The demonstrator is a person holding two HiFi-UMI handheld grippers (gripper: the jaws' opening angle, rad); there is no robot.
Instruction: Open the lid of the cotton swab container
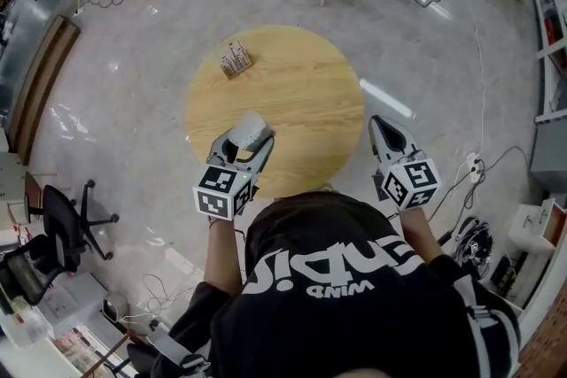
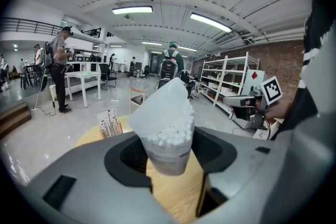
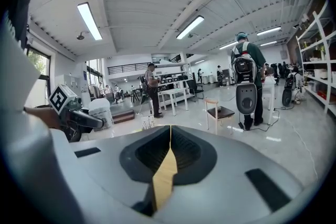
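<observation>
1. Cotton swab container [image 2: 169, 153]: at the left, lifted off the table. It is clamped between the jaws of the left gripper [image 1: 246, 142], which stand wide and press on both sides of its body. It hangs over the near-left edge of the round wooden table [image 1: 310, 102].
2. Lid [image 2: 157, 105]: a translucent white flap, tilted up and back from the container's mouth. The white swab heads [image 2: 170, 136] show packed and uncovered beneath it.
3. Progress, as I judge it: the opening looks done, or very nearly. The mouth is exposed on the side facing the left gripper view. I cannot tell whether the flap is hinged fully back or only partway. What may be left is folding it further and setting the container down.
4. Middle: the tabletop carries only a small stand of cards [image 1: 236, 59] on its far-left part, well apart from the container.
5. Right gripper [image 1: 381, 127]: jaws pressed together with nothing between them. It hovers off the table's right rim, well apart from the container and taking no part in the hold.
</observation>
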